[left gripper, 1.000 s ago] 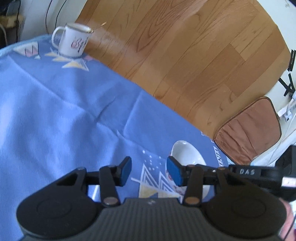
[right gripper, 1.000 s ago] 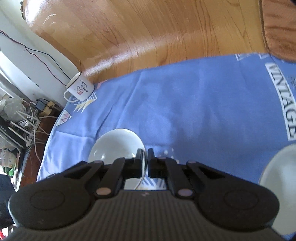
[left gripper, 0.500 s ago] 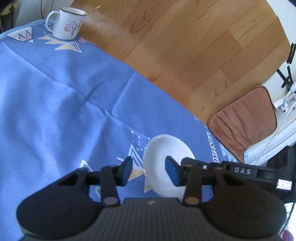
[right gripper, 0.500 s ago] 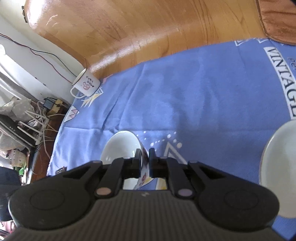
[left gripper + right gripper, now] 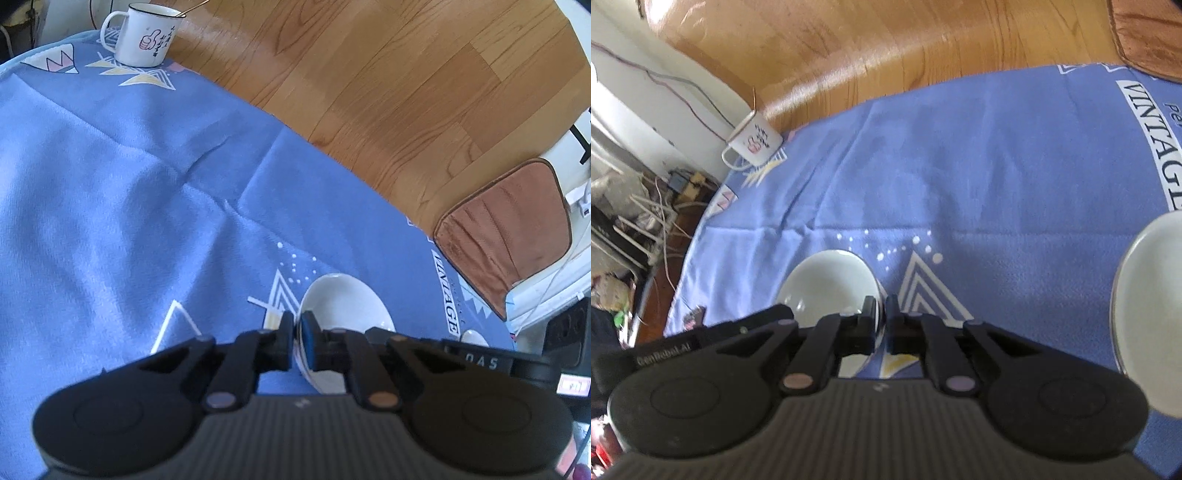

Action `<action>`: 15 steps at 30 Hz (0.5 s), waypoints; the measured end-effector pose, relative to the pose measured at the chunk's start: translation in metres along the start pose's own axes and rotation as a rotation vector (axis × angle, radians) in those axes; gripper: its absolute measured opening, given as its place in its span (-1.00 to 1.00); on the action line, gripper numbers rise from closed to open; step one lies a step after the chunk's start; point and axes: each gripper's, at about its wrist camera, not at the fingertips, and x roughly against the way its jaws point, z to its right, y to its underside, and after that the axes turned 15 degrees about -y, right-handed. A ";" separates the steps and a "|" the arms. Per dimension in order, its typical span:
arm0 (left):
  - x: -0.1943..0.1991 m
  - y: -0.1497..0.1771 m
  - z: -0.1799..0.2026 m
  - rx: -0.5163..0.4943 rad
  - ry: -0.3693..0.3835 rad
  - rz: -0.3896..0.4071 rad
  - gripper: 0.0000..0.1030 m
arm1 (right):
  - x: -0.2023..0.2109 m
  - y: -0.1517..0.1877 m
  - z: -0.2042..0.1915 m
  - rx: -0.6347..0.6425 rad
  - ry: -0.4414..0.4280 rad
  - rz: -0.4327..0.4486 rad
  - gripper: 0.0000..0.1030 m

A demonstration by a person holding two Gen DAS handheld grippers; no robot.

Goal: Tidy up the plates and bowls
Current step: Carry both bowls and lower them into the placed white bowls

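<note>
- Gripping the rim of a white bowl (image 5: pixel 345 310), the left tongs (image 5: pixel 298 341) have their two fingers pressed together on the bowl's left edge, one inside and one outside.
- Seen from the right wrist camera, the right tongs (image 5: pixel 885 325) are likewise clamped on the rim of the same white bowl (image 5: pixel 827 284), at its right edge, so the bowl sits between the two tools.
- The bowl lies over the white triangle print of a blue cloth (image 5: pixel 110 177) covering the worktop; whether its base touches the cloth cannot be told.
- To the right of the bowl, well apart from it, a white plate (image 5: pixel 1148 306) rests on the blue cloth (image 5: pixel 979 166) at the picture's edge.
- Beyond the bowl, at the far corner of the cloth, a white enamel mug (image 5: pixel 142 35) with a thumbs-up drawing stands upright, a thin stick leaning out of it; the right view shows the mug (image 5: pixel 755 142) too.
- Past the cloth's far edge, wooden floor (image 5: pixel 369 74) shows, with a brown cushion (image 5: pixel 502 236) to the right of the bowl and farther off.
</note>
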 end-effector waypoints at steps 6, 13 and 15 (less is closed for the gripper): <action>0.009 -0.001 0.016 -0.038 0.015 0.021 -0.88 | 0.012 0.000 -0.002 0.031 0.018 0.011 -0.86; 0.015 -0.005 0.055 -0.104 0.046 0.034 -0.88 | 0.045 -0.006 0.001 0.038 0.049 0.069 -0.86; 0.017 -0.005 0.070 -0.128 0.058 0.041 -0.88 | 0.057 -0.008 0.001 0.037 0.061 0.091 -0.86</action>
